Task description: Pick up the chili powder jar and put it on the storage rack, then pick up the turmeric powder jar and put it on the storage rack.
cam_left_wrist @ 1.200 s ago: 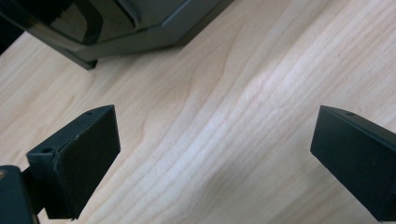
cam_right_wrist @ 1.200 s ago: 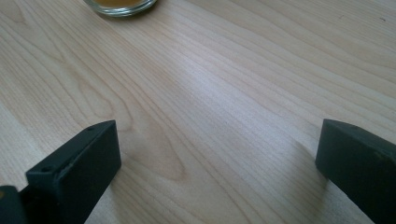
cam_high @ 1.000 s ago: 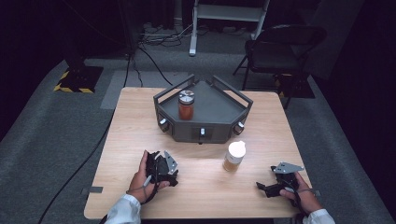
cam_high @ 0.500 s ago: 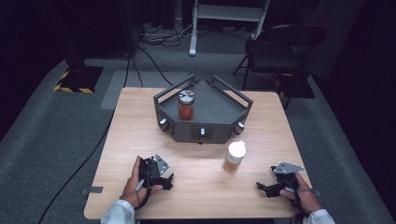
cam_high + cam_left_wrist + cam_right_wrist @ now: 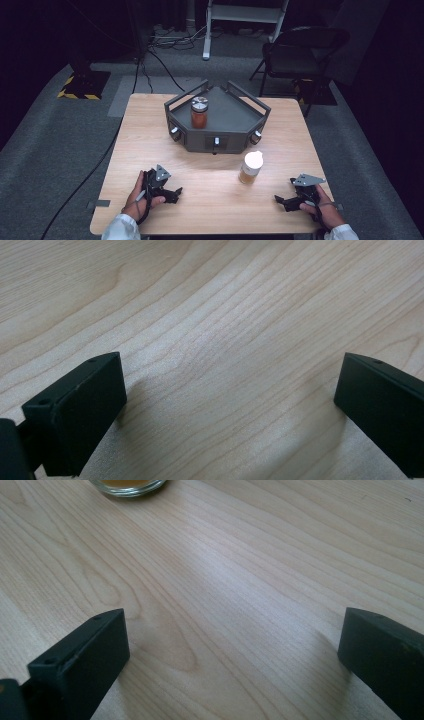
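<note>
In the high view, the left gripper point(image 5: 172, 194) lies low over the wooden worktop point(image 5: 150, 135) at the lower left of the frame, held in the person's left hand point(image 5: 142, 197), its jaws pointing toward the right side of the picture. In the left gripper view its jaws stand wide apart with nothing but bare wood grain between them, and they hold nothing.

The right gripper point(image 5: 281, 201) sits at the lower right of the high view in the person's right hand point(image 5: 320, 207), jaws pointing toward the left of the frame. In the right gripper view its jaws are likewise spread wide and empty, and the glass base of the white-lidded jar point(image 5: 127, 485) shows at the top left edge of that picture, well beyond the jaws.

In the high view that white-lidded jar point(image 5: 250, 167), with amber contents, stands upright on the worktop just right of centre, between the two grippers but nearer the right one, apart from both. Behind it, at the middle of the frame, a dark grey angular tray point(image 5: 235, 112) with knobs along its front carries a metal-lidded jar point(image 5: 199, 112) of orange-red contents, upright in the tray's left part.
</note>
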Tool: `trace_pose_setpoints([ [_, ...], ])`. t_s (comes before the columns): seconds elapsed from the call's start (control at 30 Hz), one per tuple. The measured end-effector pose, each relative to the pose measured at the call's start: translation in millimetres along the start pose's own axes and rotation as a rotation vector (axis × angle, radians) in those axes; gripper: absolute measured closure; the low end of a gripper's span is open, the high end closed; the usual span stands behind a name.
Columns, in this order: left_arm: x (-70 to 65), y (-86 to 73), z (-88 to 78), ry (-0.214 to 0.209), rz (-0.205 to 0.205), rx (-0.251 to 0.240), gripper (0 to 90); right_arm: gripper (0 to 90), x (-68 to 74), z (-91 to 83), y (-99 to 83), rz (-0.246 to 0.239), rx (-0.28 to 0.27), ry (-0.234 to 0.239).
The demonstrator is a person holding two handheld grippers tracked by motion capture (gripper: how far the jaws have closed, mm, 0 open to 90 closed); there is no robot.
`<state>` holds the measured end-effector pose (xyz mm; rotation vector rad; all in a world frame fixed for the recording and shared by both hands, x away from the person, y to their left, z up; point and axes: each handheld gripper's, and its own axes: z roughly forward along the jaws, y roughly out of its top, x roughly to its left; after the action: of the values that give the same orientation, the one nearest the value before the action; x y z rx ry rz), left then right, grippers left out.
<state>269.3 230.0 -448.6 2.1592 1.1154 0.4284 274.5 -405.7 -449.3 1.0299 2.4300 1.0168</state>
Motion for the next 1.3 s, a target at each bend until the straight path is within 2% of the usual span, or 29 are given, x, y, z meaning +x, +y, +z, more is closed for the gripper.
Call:
trace_pose_setpoints([
  [1.3,-0.7,-2.1,-1.3,0.005,-0.004,-0.004,0.0,0.0,-1.0,2.0,2.0,-0.006,0.0,0.004],
])
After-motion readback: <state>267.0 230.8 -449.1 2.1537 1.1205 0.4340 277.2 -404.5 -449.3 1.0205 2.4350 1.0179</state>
